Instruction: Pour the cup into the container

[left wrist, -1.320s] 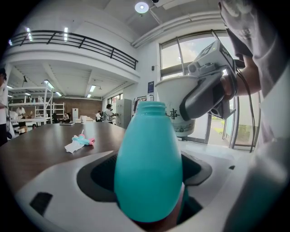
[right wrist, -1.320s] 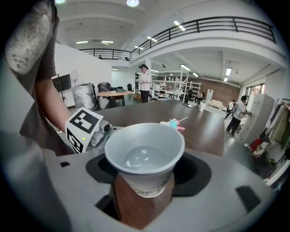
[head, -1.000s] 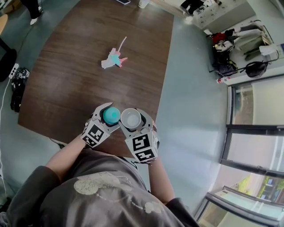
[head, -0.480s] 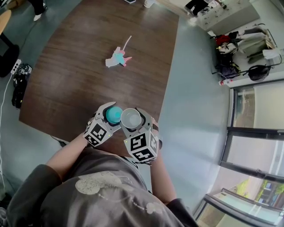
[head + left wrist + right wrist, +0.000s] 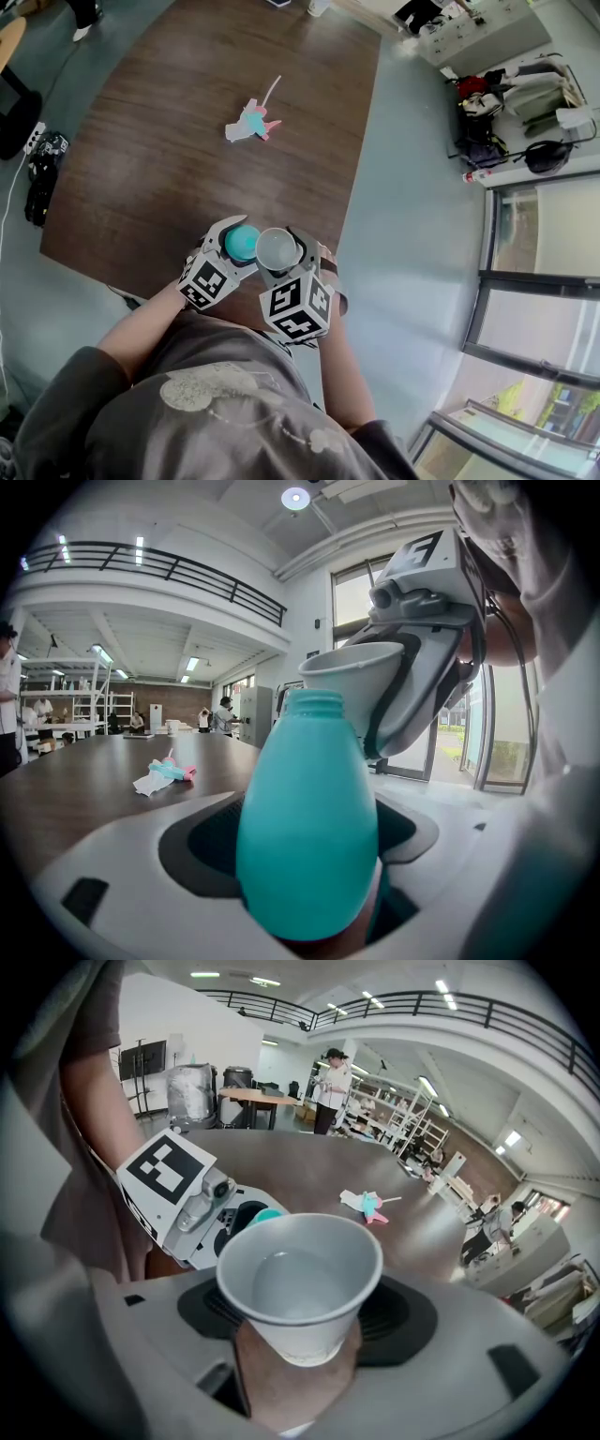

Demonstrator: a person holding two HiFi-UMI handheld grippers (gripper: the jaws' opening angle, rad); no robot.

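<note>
Counting one cup, one teal container

The head camera looked steeply down from above the person's chest, well above the left gripper and right gripper at the near edge of the dark wooden table. The left gripper view sat very close behind its teal bottle, facing level across the table, while the right gripper view looked down from close behind its paper cup. All three shared the pink-and-teal scrap farther out, and each gripper view caught the other gripper.
</note>
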